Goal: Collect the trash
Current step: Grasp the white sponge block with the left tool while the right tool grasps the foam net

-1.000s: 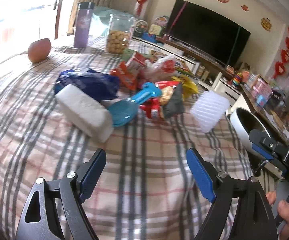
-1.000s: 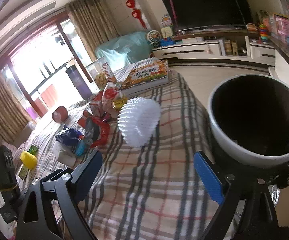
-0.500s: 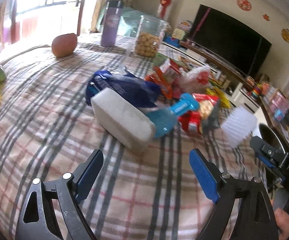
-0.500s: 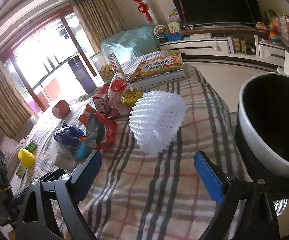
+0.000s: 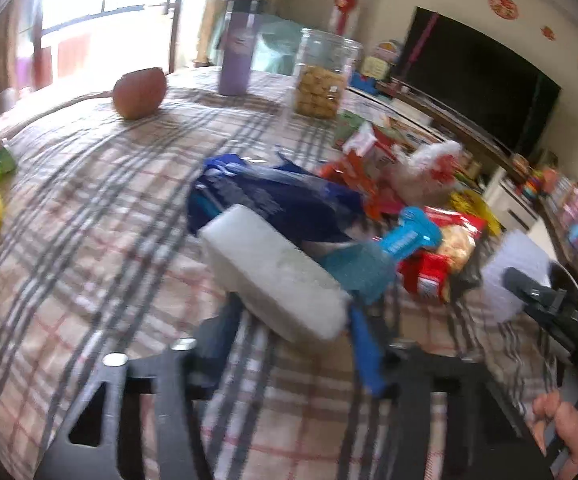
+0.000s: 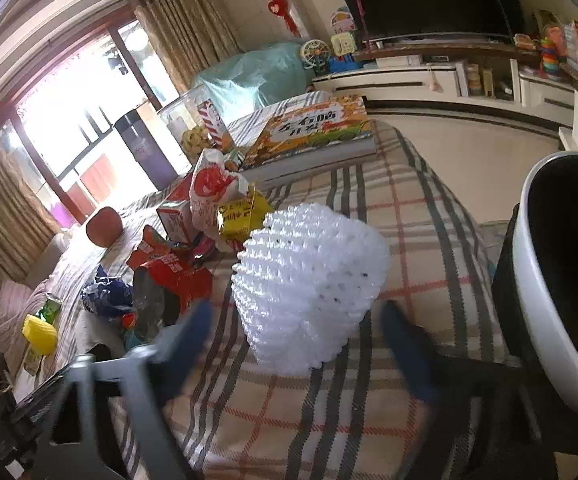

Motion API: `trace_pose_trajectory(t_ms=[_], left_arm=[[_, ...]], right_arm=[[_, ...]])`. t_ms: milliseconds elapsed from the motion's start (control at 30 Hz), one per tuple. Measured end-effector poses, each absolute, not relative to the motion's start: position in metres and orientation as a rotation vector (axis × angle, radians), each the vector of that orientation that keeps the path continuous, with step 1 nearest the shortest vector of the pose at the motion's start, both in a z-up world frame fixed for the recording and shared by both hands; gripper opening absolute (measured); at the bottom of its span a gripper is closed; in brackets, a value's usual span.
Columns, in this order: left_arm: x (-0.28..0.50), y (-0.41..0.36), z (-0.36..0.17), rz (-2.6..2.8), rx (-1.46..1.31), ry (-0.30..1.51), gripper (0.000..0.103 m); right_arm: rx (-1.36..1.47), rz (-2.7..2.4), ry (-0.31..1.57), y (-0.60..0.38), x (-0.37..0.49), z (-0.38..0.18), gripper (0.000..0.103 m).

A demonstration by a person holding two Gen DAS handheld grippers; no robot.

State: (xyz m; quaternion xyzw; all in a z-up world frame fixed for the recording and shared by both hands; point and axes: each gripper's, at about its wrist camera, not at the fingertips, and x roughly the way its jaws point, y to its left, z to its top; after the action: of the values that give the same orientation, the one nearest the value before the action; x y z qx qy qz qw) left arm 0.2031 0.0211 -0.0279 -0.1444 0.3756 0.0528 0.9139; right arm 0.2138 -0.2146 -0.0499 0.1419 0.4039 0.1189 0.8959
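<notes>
A: Left gripper [image 5: 289, 344], jaws closing, and the white foam block [image 5: 273, 276] sits right between them. Blue pads are at its near end on both sides, but the blur hides whether they press yet.

B: Right gripper [image 6: 293, 336] is the same story: jaws closing either side of the white foam fruit net [image 6: 309, 284]. The net lies between the pads, and I see a sliver of gap on each side.

A: Take the foam block as our marker. Just behind it, touching, a crumpled blue bag [image 5: 273, 196]. At its right, a teal wrapper [image 5: 369, 268], then red snack packets [image 5: 437, 264].

B: And the fruit net is well to the right of the block, near the table's right edge. Beyond that edge stands the white bin [image 6: 545, 280], dark inside.

A: Far behind the block: a reddish fruit [image 5: 140, 92], a purple bottle [image 5: 237, 52], a jar of biscuits [image 5: 321, 76], all on the plaid tablecloth [image 5: 101, 200].

B: A person's fingers [image 5: 565, 428] show low right.
</notes>
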Motion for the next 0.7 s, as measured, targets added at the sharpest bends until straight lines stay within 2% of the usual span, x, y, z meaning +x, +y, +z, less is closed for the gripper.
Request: trace_pose_trajectory(t_ms=[33, 100, 200, 700], left_arm=[[0.201, 0.018, -0.027, 0.113, -0.276, 0.766, 0.041], [0.198, 0.017, -0.027, 0.105, -0.254, 0.753, 0.034], [0.188, 0.017, -0.029, 0.088, -0.247, 0.746, 0.032], [0.151, -0.018, -0.019, -0.082, -0.197, 0.72, 0.031]], right_arm=[[0.29, 0.24, 0.834, -0.215, 0.211, -0.05, 0.043], [0.279, 0.239, 0.815, -0.217, 0.206, -0.047, 0.036], [0.264, 0.247, 0.798, -0.218, 0.194, -0.043, 0.03], [0.313, 0.242, 0.757, -0.242, 0.151, -0.025, 0.029]])
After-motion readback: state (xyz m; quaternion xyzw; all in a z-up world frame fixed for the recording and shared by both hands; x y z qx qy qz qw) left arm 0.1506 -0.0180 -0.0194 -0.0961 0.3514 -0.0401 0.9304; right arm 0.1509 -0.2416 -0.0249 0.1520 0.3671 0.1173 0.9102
